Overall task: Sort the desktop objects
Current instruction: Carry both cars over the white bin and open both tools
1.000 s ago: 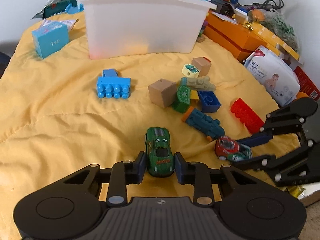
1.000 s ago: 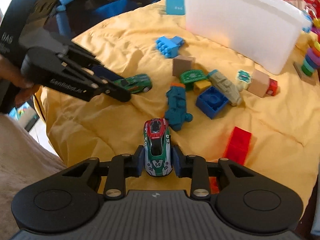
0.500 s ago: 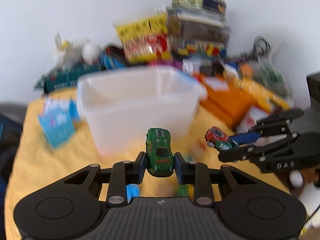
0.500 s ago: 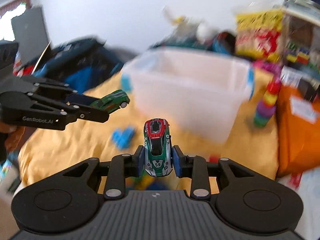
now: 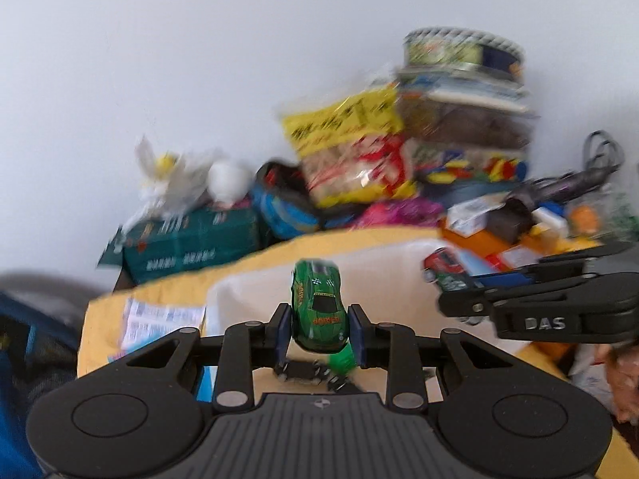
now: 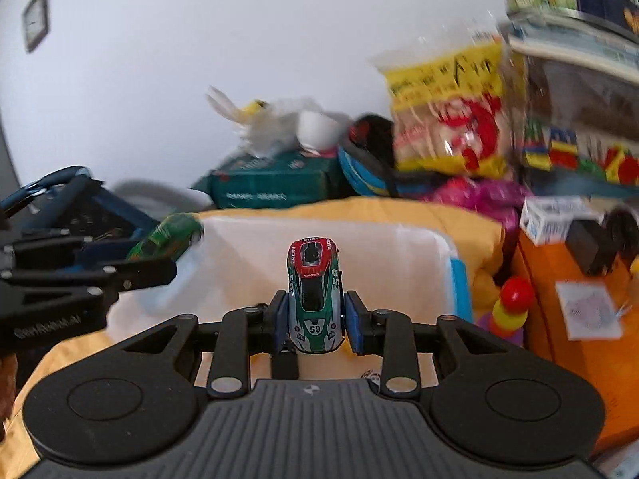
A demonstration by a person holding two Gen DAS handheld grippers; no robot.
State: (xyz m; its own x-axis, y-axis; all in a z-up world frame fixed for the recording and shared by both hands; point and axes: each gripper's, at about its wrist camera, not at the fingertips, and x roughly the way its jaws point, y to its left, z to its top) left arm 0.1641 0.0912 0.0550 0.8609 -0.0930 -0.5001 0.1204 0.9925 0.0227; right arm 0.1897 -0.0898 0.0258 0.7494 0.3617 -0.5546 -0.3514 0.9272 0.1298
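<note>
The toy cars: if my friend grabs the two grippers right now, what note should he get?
Left gripper: shut on the green car.
Right gripper: shut on the red, white and green car marked 59.
Both cars are lifted and sit at the near side of the white bin on the yellow cloth.
Done: both cars picked up.
Left: probably drop each into the bin. The views are blurred and do not show the other toys.
</note>
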